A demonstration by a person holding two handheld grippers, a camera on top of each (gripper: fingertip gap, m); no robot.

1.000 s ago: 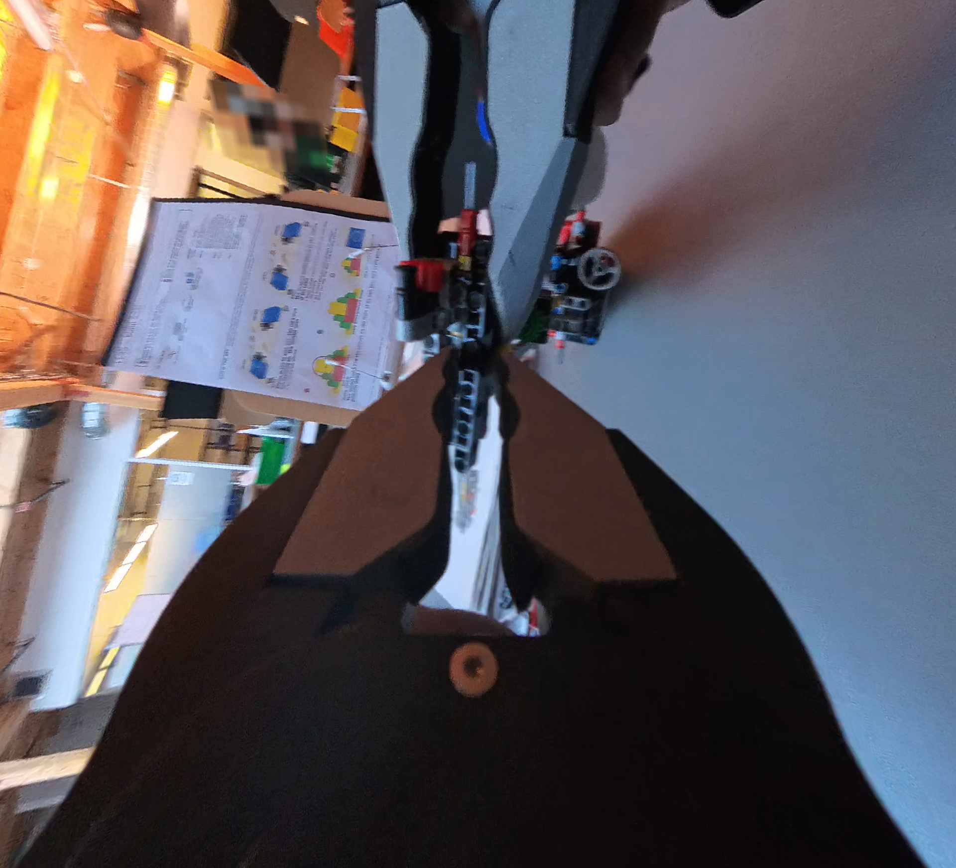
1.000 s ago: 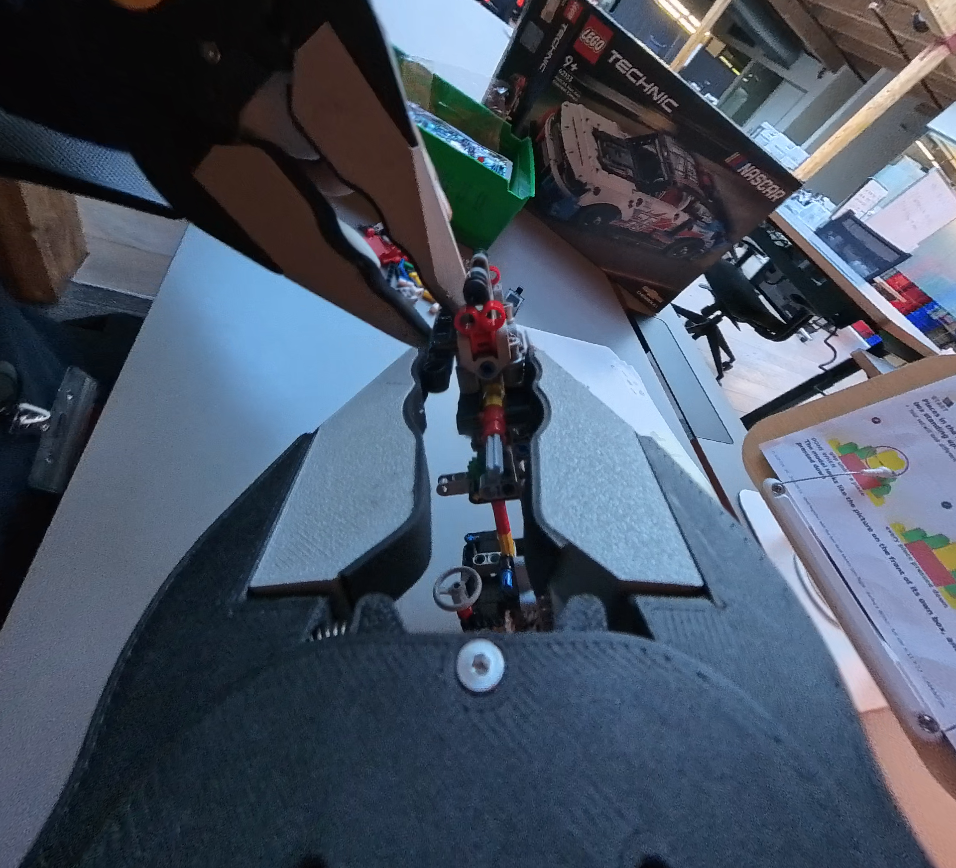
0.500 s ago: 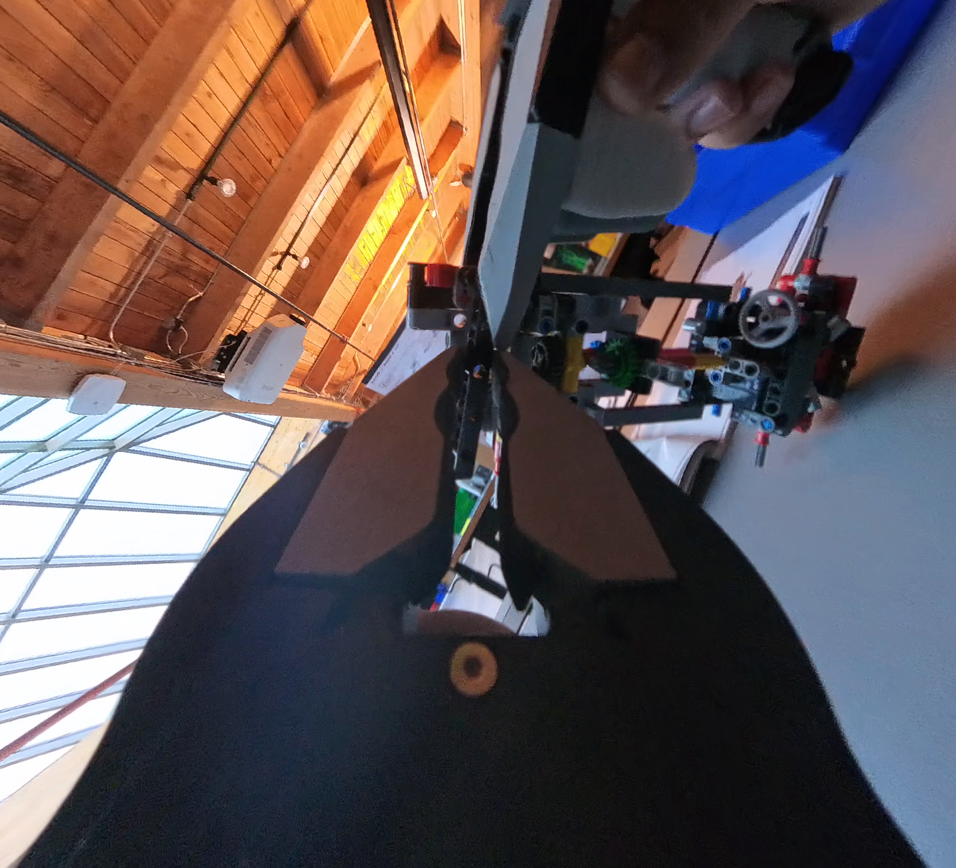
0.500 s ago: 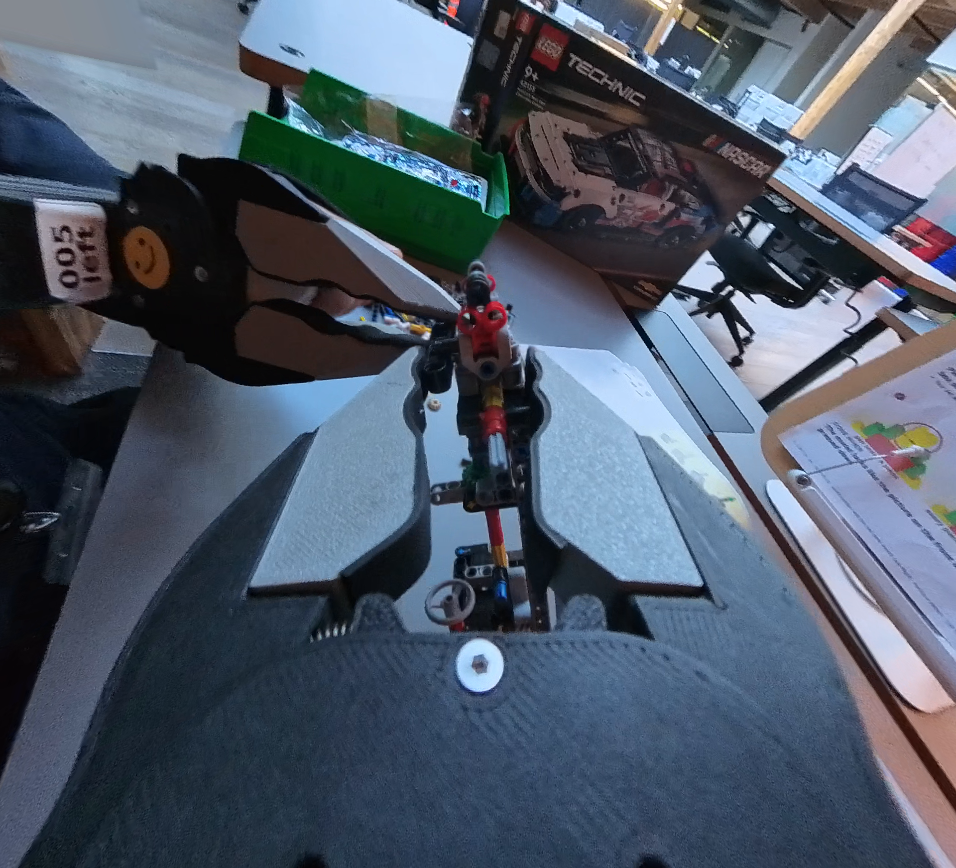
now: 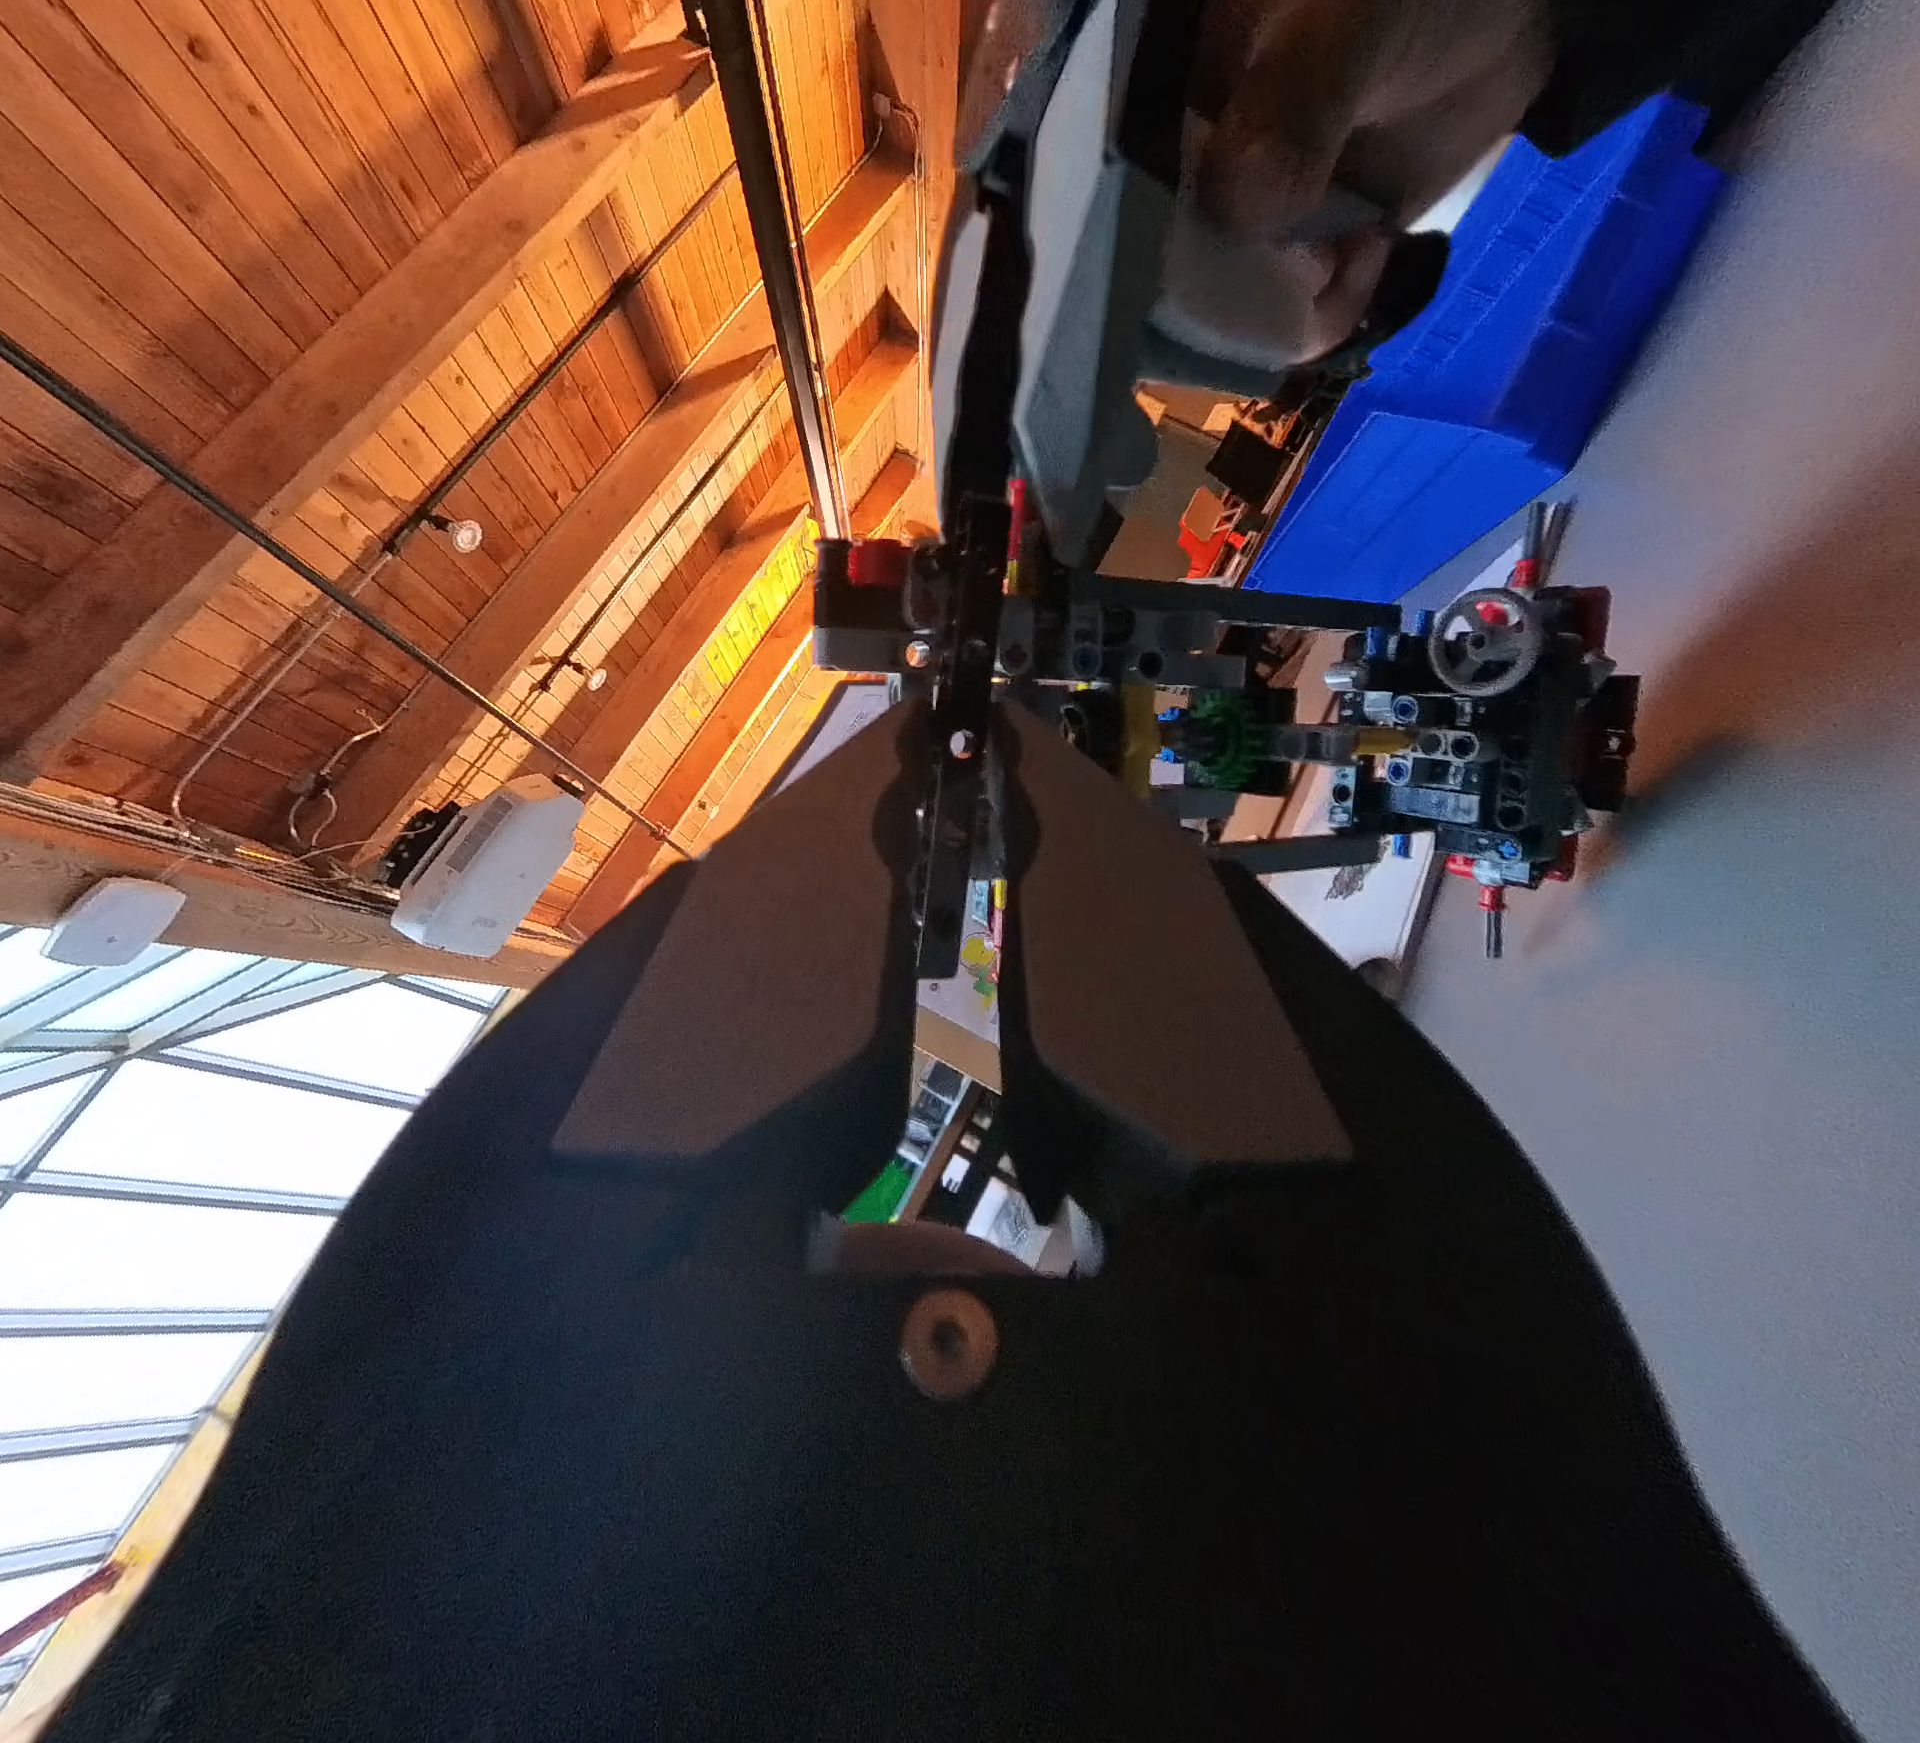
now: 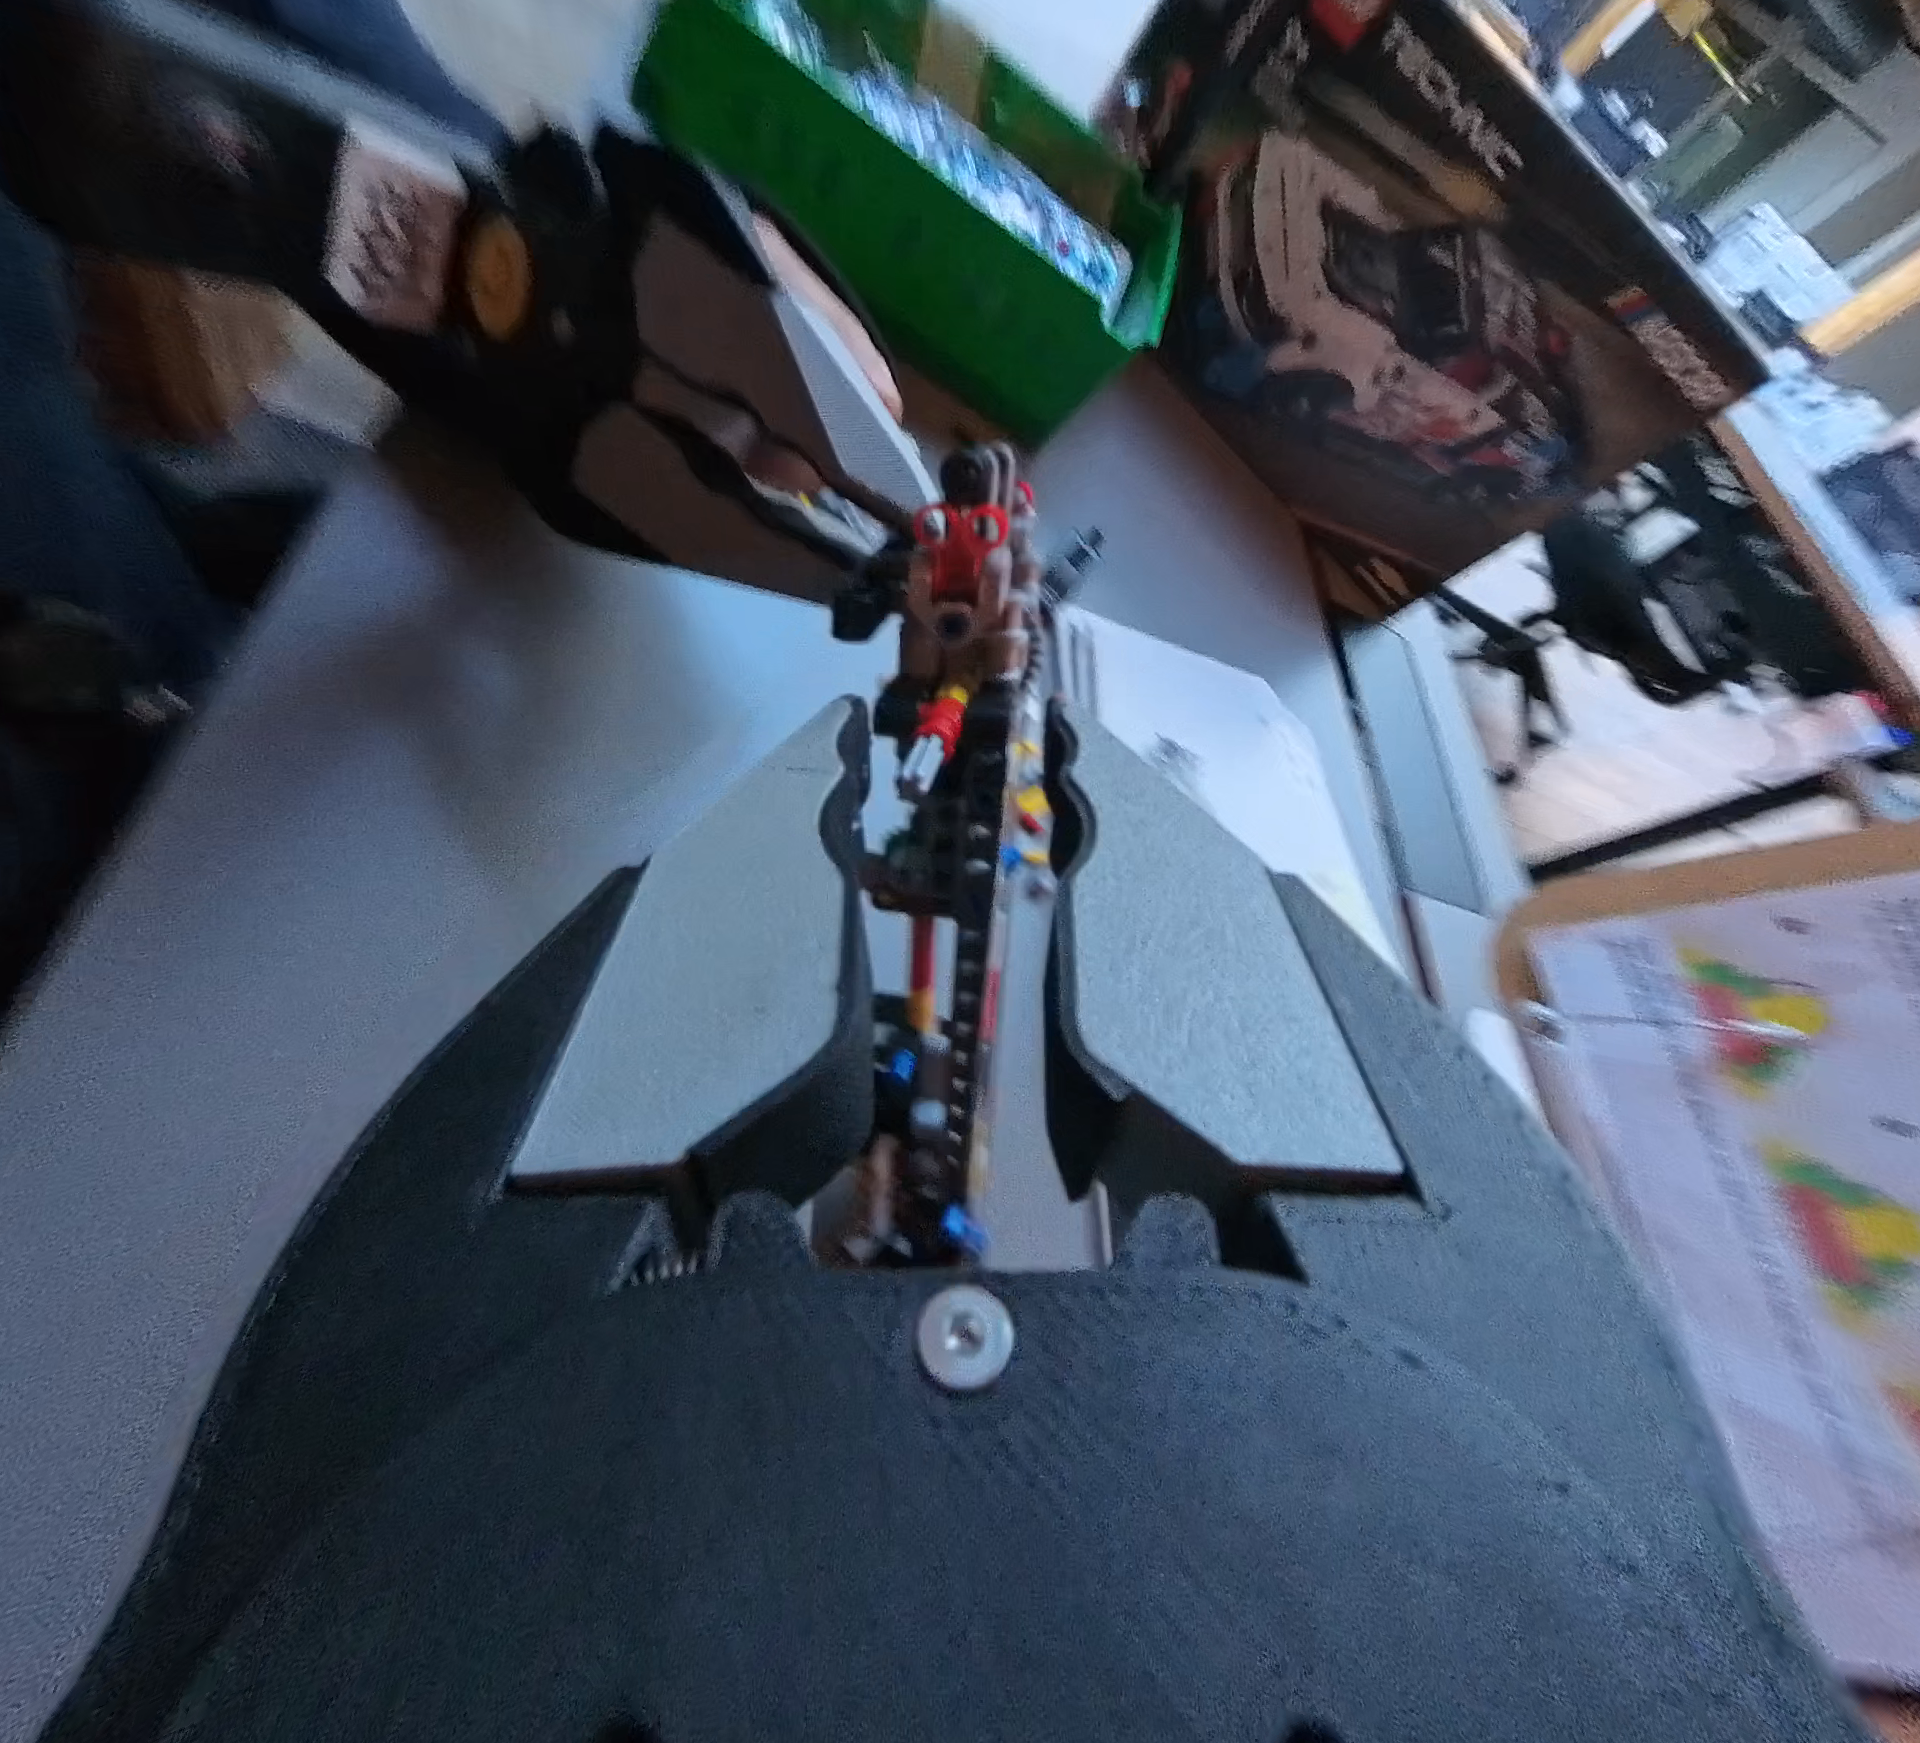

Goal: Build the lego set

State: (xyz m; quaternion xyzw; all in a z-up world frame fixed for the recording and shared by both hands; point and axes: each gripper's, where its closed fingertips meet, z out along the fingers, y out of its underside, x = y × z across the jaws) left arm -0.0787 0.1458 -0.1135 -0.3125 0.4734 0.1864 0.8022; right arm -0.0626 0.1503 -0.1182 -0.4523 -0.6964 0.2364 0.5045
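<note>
Pale grey table (image 6: 436,758), smooth top, seen in both wrist views. On it at the far side: green bin (image 6: 914,239) with small parts inside, and just beside it a large dark printed box (image 6: 1434,259) standing tilted. White sheets (image 6: 1205,737) lie flat nearer the middle. In the left wrist view a blue bin (image 5: 1507,363) sits on the same surface.
</note>
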